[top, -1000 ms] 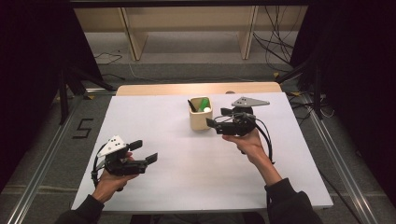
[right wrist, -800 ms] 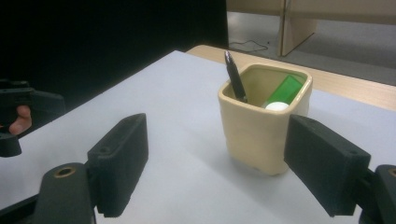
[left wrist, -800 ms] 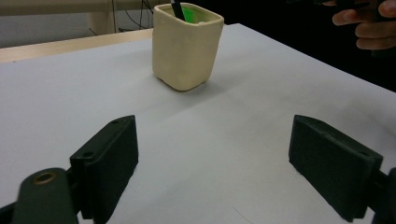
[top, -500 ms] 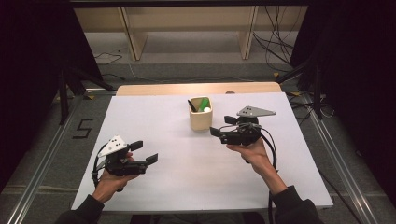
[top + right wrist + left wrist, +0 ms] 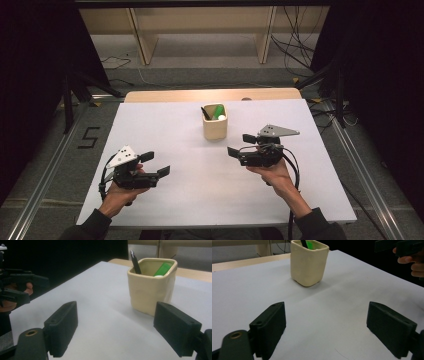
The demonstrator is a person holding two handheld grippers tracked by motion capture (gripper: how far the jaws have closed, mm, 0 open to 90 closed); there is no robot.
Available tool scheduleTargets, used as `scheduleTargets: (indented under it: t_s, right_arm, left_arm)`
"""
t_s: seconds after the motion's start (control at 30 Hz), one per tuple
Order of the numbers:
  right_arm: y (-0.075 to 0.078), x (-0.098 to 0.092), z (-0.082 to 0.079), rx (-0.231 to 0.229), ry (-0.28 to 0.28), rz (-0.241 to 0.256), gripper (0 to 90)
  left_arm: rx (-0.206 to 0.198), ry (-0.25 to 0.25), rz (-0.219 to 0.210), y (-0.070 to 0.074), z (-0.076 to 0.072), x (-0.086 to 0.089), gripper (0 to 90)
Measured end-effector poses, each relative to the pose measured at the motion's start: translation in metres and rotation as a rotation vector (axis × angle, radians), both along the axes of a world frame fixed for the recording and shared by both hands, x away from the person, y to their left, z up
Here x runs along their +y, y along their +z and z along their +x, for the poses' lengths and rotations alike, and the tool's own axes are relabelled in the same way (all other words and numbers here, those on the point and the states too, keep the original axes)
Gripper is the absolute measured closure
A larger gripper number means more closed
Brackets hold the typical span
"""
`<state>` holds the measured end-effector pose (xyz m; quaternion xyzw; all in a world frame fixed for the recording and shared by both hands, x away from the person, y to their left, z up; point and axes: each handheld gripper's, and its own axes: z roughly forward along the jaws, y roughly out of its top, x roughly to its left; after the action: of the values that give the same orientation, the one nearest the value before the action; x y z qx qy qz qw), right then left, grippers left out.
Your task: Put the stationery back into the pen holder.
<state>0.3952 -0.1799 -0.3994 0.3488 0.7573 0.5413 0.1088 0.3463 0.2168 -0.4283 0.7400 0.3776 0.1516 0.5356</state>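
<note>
Nothing is gripped: the cream square ceramic cup (image 5: 215,128) (black pen, green marker inside) is left mid-surface, while both the left hand-held gripper (image 5: 156,164) and right hand-held gripper (image 5: 239,145) are held released.

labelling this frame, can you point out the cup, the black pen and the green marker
cup (image 5: 215,130), high view, front wall
black pen (image 5: 135,262), right gripper view, shaft above the rim
green marker (image 5: 162,269), right gripper view, upper body

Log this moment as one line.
left gripper: open, empty | right gripper: open, empty, beside cup | cream cup: upright, holds black pen, green marker
</note>
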Motion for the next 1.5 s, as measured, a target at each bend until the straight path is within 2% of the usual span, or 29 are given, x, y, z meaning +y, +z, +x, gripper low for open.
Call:
scheduleTargets:
  t_s: [0.23, 0.87, 1.2, 1.5]
  right_arm:
    - [-0.007, -0.012, -0.011, -0.008, -0.005, 0.008, 19.7]
    - [-0.02, -0.03, -0.038, -0.044, -0.015, -0.032, 18.8]
    - [-0.029, -0.035, -0.048, -0.035, -0.023, -0.055, 18.7]
    - [-0.039, -0.043, -0.056, -0.02, -0.044, -0.054, 18.8]
  left_arm:
    - [0.002, -0.005, 0.003, 0.0, 0.0, 0.0, 15.4]
    - [0.009, -0.018, 0.01, -0.001, -0.003, -0.004, 15.4]
    - [0.012, -0.022, 0.015, -0.002, -0.005, -0.004, 15.4]
    - [0.012, -0.027, 0.02, -0.004, -0.008, -0.005, 15.3]
